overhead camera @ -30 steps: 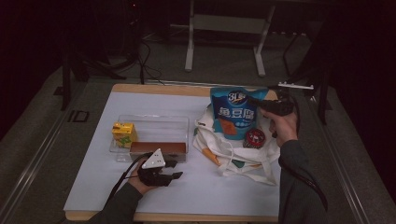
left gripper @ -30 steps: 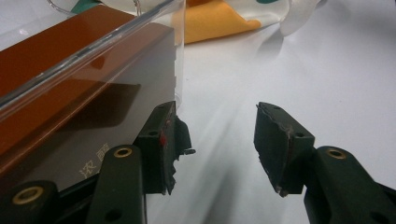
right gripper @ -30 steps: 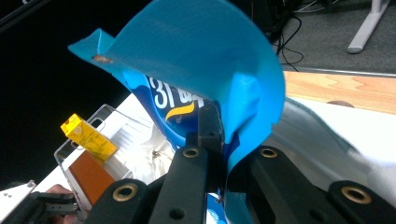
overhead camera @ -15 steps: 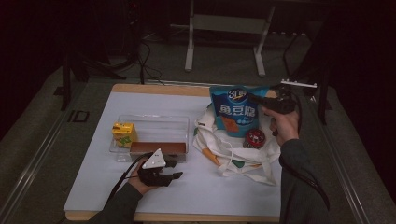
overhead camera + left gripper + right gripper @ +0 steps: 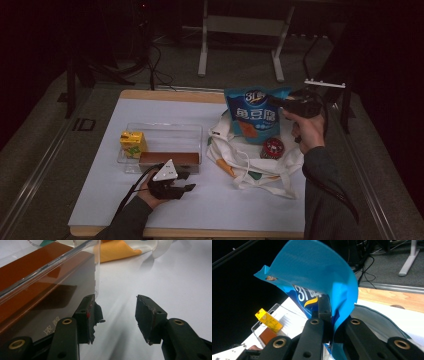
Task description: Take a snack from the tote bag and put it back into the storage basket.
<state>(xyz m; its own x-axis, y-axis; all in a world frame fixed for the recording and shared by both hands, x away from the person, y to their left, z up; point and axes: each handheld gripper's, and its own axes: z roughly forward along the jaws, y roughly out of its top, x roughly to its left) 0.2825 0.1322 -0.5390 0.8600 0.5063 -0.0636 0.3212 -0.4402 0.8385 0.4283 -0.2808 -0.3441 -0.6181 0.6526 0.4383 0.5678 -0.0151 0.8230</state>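
A white table [image 5: 100, 200] with a wood edge sits in a dark room, and behind it are cables and metal legs on a grey floor. The right gripper [image 5: 292, 102] pinches the top corner of a blue snack bag [image 5: 255, 117] that says "31" with big white Chinese letters, and holds it up over a white cloth bag [image 5: 260, 170] where a small red can [image 5: 272, 148] lies. The left gripper [image 5: 186, 181] rests on the table with its jaws apart and holding nothing, just beside a clear box [image 5: 165, 132] with a brown box [image 5: 169, 159] and a yellow drink carton [image 5: 132, 144] inside.
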